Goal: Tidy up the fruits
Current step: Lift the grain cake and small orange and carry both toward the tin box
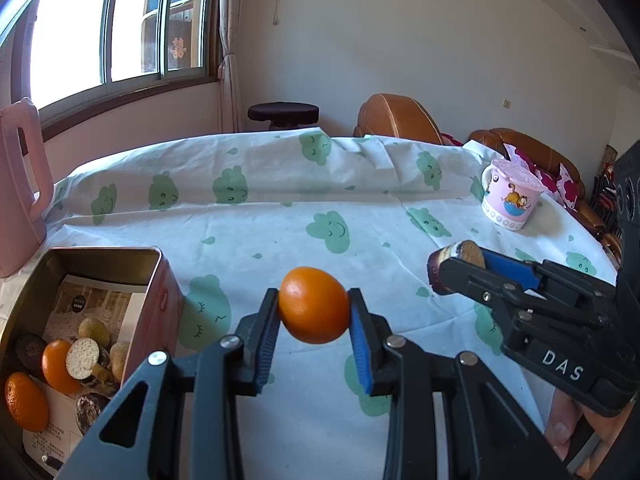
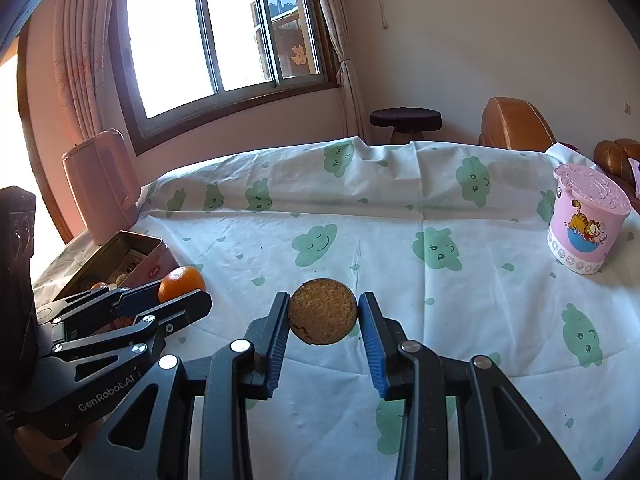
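A home living room — curtained window (image 2: 224,36) at the far left, leather sofa (image 1: 400,118) at the far right, cartoon mug (image 2: 584,220) on a cloud-print-covered surface (image 2: 400,208).

A smooth, glossy orange (image 1: 313,305) is sitting between ribbed blue pads (image 1: 362,354) of a matt black plastic left hand-held gripper (image 1: 314,316). A rough, grainy brown cut fruit (image 2: 322,311) is showing in the right hand-held gripper (image 2: 323,322). Creased matt cloth (image 1: 280,216) is covering the worktop. The tin (image 1: 154,276) is looking metallic inside, and the pink mug (image 2: 582,226) is shining glossily.
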`<state>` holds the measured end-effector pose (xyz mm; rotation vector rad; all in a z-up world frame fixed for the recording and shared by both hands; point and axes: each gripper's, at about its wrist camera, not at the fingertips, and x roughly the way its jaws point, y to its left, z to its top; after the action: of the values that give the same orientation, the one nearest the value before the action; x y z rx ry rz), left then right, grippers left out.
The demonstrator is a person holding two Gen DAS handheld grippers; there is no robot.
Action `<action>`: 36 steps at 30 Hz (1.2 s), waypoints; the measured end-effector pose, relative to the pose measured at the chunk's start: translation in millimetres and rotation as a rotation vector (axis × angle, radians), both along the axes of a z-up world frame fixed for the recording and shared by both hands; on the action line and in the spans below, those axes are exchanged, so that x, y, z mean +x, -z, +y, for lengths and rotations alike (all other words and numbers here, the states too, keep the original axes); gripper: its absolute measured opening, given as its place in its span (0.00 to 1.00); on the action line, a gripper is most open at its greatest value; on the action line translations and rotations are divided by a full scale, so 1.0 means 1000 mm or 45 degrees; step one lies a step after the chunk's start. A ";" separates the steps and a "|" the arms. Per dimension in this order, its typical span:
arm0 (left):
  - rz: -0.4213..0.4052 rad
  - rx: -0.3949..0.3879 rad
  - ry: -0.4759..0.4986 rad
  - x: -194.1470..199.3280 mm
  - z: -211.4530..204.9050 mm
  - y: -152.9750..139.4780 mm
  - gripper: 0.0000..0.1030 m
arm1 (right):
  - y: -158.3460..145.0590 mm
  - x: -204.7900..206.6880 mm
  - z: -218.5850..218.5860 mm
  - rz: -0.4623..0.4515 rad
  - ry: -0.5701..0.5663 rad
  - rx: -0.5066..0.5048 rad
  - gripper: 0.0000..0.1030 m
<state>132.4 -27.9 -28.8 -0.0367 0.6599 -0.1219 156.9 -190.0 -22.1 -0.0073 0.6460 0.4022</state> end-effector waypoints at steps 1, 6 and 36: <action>-0.006 0.004 0.000 -0.001 -0.001 -0.001 0.34 | 0.000 -0.001 0.000 -0.005 0.001 0.001 0.36; -0.032 0.023 -0.004 -0.003 -0.003 -0.003 0.34 | -0.002 -0.003 -0.001 -0.028 0.002 0.004 0.36; -0.173 0.061 -0.032 -0.022 -0.004 -0.013 0.34 | -0.013 -0.024 -0.004 -0.189 0.009 0.007 0.36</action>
<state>110.7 -32.0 -15.3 0.0091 0.5265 -0.0836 133.1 -194.0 -9.3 -0.0292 0.4986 0.3932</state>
